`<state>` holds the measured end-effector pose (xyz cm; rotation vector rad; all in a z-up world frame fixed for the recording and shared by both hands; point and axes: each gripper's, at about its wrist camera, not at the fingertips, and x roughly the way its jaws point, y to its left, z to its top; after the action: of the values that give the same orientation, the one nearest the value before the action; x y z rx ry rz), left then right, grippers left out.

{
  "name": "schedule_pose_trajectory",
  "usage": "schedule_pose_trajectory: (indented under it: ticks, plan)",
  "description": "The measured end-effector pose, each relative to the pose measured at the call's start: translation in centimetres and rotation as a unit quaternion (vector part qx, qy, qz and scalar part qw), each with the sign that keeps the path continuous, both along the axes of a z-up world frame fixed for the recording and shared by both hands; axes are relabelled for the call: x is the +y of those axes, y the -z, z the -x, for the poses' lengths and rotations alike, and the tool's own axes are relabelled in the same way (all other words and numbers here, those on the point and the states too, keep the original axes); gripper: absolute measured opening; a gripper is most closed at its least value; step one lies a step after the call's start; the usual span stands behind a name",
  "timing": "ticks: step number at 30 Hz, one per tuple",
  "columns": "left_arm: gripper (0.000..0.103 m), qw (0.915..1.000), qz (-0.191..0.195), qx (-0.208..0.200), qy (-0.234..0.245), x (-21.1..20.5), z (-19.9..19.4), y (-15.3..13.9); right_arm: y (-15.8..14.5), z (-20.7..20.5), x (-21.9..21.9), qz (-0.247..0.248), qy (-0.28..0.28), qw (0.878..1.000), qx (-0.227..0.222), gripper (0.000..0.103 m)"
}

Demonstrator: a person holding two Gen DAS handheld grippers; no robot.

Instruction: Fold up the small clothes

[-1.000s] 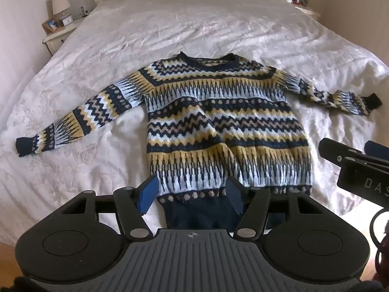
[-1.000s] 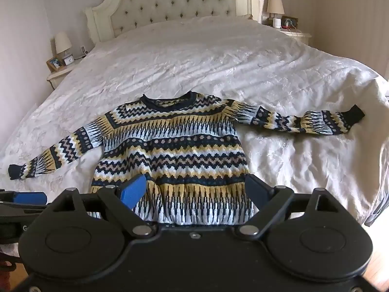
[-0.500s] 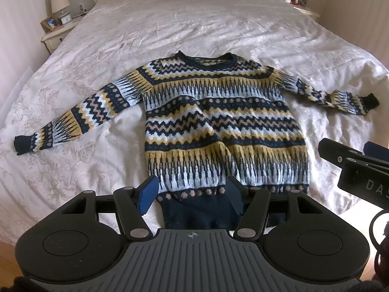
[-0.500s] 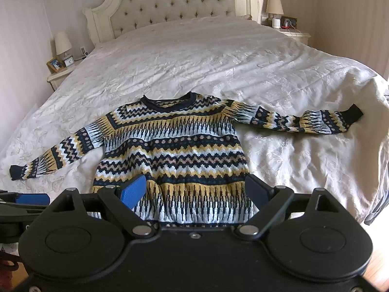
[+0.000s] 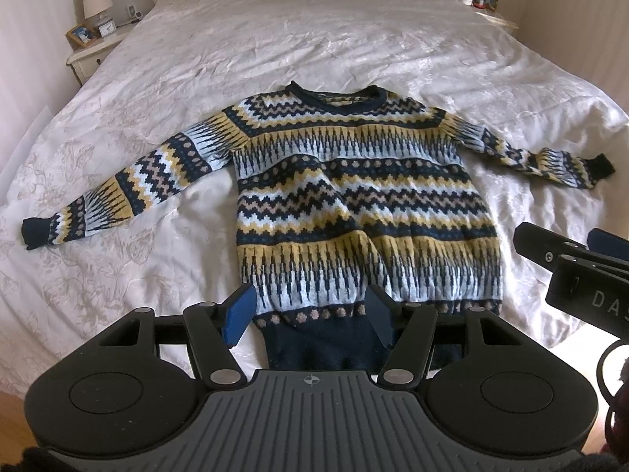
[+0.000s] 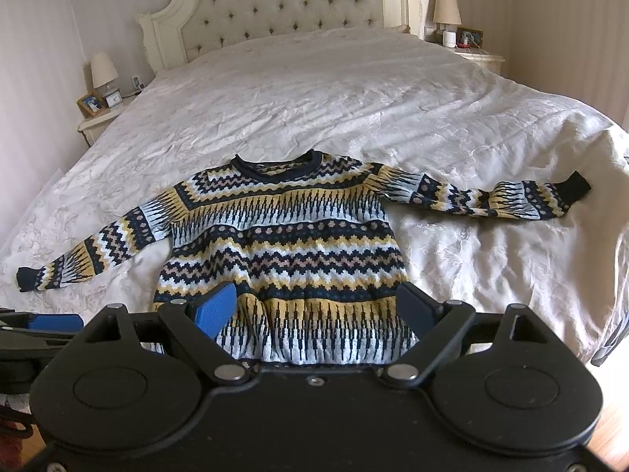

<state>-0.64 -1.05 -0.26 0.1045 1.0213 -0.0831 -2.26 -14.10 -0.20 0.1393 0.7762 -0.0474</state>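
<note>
Where the crinkled white bedspread (image 6: 354, 90) covers a bed with a tufted headboard (image 6: 275, 4), a knitted sweater (image 5: 361, 204) lies flat near the foot, sleeves spread, banded in navy, mustard and pale blue zigzags. Above its navy ribbed hem, the left gripper (image 5: 310, 312) hangs with jaws partly apart, gripping nothing. Over the hem, the right gripper (image 6: 314, 310) spreads wide, empty.

Only readable bit is "DAS" in pale letters on the black body of the right gripper (image 5: 589, 271), at 3 o'clock in the left wrist view, cut off by the edge. Bedside clock (image 5: 107, 30) is too small to read.
</note>
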Motion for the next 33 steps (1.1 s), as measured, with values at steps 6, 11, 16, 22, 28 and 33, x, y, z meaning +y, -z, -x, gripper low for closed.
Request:
schedule_pose_trajectory:
  ticks: [6,11,16,22,28,33]
  plan:
    - [0.06,1.0,0.002,0.001,-0.001,0.3,-0.3,0.1,0.0,-0.7,0.7,0.002,-0.005,1.0,0.002,0.089]
    - [0.06,1.0,0.004,0.001,-0.001,0.5,-0.5,0.3,0.1,-1.2,0.8,0.004,-0.007,1.0,0.003,0.089]
    - [0.06,1.0,0.006,0.002,-0.002,0.7,-0.8,0.5,0.1,-1.2,0.9,0.004,-0.006,1.0,0.003,0.089]
    - [0.06,1.0,0.007,0.002,-0.003,0.9,-1.1,0.7,0.2,-1.7,1.3,0.006,-0.009,1.0,0.004,0.089]
    - [0.06,0.9999,0.011,0.004,-0.006,1.2,-1.8,1.0,0.3,-2.3,1.7,0.01,-0.013,1.0,0.004,0.089]
    - [0.06,0.9999,0.012,0.004,-0.005,1.3,-2.0,1.0,0.2,-2.5,1.7,0.011,-0.013,1.0,0.004,0.089]
